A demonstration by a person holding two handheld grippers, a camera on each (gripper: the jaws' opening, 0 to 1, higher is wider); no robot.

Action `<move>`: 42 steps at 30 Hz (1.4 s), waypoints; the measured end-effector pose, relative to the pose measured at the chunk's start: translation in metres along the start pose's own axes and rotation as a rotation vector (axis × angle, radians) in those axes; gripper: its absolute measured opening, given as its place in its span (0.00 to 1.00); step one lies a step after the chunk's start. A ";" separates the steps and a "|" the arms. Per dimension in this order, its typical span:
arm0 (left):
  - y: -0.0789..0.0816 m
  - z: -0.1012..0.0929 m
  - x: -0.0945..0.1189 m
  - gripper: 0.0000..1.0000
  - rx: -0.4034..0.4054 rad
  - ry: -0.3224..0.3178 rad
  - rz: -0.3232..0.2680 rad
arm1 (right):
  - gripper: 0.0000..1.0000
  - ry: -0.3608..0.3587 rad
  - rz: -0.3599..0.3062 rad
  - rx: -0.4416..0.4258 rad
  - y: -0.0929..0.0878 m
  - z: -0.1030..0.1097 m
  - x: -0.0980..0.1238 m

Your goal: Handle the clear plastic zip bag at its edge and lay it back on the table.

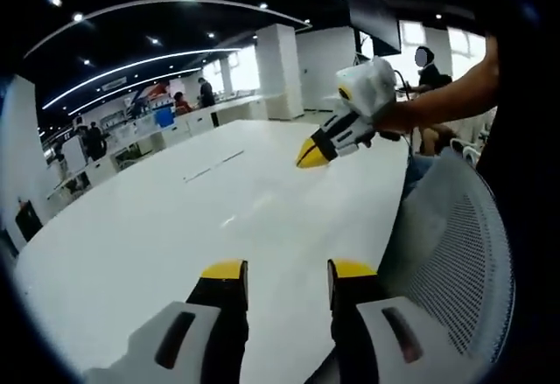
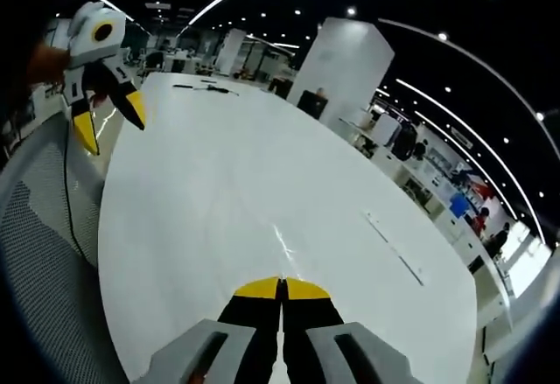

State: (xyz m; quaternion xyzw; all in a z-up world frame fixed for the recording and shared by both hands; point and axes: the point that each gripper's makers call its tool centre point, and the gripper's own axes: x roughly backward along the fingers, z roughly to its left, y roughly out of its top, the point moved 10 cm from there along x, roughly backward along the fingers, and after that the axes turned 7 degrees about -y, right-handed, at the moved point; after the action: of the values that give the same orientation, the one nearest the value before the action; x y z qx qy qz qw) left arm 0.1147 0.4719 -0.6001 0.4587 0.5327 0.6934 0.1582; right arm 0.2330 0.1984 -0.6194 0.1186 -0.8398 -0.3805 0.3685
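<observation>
Left gripper (image 1: 289,281) spread above the white table (image 2: 262,183); right gripper (image 2: 282,289) pressed together. The clear bag cannot be made out, perhaps the faint glint at (image 2: 284,248). Risk: misjudging its edge, jaws scraping bare tabletop.

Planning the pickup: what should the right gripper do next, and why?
Probably open the right gripper and ease it toward the faint strip on the table, which may be the bag's zip edge. Its jaws are shut with nothing visibly between them, and the strip lies ahead, untouched.
</observation>
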 end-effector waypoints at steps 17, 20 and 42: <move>-0.030 -0.011 -0.008 0.37 0.029 -0.014 0.042 | 0.00 0.026 0.036 0.080 -0.004 -0.001 -0.026; -0.032 -0.014 -0.009 0.37 0.041 -0.023 0.042 | 0.00 0.020 0.029 0.078 -0.007 -0.002 -0.032; -0.030 -0.019 -0.011 0.38 0.022 -0.034 0.052 | 0.00 0.109 0.083 0.125 -0.031 0.031 -0.052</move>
State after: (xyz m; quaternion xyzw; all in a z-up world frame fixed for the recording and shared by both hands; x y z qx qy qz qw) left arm 0.0967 0.4641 -0.6324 0.4859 0.5252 0.6836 0.1442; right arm 0.2447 0.2186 -0.6829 0.1269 -0.8450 -0.3046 0.4209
